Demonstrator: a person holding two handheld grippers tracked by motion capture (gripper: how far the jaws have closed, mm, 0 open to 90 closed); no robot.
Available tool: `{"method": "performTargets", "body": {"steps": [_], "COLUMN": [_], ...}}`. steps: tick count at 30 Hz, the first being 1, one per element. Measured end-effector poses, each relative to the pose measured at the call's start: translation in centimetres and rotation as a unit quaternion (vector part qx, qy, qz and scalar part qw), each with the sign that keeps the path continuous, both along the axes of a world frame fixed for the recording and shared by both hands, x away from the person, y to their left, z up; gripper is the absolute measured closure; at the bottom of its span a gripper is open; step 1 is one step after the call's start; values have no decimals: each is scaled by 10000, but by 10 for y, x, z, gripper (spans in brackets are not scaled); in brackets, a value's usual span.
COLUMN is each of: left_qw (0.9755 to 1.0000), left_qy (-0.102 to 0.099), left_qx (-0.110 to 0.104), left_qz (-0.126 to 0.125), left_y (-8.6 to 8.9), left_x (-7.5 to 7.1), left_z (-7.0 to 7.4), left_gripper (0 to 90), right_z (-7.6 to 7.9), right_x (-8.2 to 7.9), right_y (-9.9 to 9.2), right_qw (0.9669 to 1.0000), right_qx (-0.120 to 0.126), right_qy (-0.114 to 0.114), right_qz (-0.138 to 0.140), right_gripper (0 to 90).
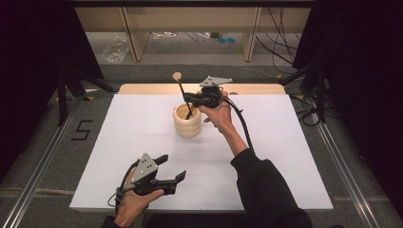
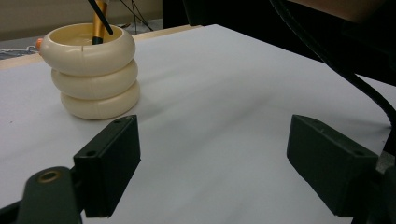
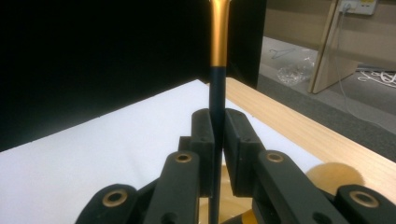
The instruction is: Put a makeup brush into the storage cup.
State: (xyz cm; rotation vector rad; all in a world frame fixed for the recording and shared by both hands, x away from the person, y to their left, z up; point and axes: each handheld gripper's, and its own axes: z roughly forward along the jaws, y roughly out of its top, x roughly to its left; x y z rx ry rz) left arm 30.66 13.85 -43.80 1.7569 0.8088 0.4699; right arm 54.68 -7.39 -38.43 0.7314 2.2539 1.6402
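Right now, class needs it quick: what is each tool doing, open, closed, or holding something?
Left tool: open, holding nothing, low over the white table.
Right tool: closed on the thin black brush handle above the cream ringed pot.

From above, my right gripper [image 1: 191, 99] hides the middle of the brush handle [image 1: 183, 92], and the cup [image 1: 187, 120] swallows its lower end. In my right gripper view, the brush [image 3: 218, 70] is cut off at twelve o'clock, so I can't see its head. In my left gripper view, the cup's [image 2: 93, 70] rim hides what's inside.
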Motion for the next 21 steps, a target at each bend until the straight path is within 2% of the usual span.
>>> {"method": "performTargets", "body": {"steps": [1, 2, 3, 4, 10, 14, 20, 21], "left_qw": [10000, 10000, 10000, 10000, 10000, 10000, 10000, 10000], "left_qy": [-7, -22, -52, -29, -8, 22, 29, 24], "left_qx": [-45, -41, -29, 27, -10, -31, -31, -34], "left_qz": [-21, -35, -57, -27, -10, 27, 24, 27], "left_y": [0, 0, 0, 1, 1, 0, 0, 0], "left_x": [0, 0, 1, 0, 0, -1, -1, -1], "left_z": [0, 0, 0, 0, 0, 0, 0, 0], "left_gripper": [173, 173, 173, 173, 173, 173, 173, 173], "right_z": [-1, -3, -3, -5, -11, -16, -23, -23], "right_x": [0, 0, 0, 1, 2, 2, 3, 3], "right_y": [0, 3, 2, 3, 5, 4, 1, 1], "right_qw": [10000, 10000, 10000, 10000, 10000, 9999, 9998, 9998], "right_qx": [-49, 11, -35, -25, -44, -58, -17, -75], "right_qy": [2, -30, 14, -4, -5, 120, 137, 124], "right_qz": [1, -45, 20, -8, -60, -67, -120, -142], "right_gripper": [832, 831, 832, 832, 831, 831, 831, 831]}}
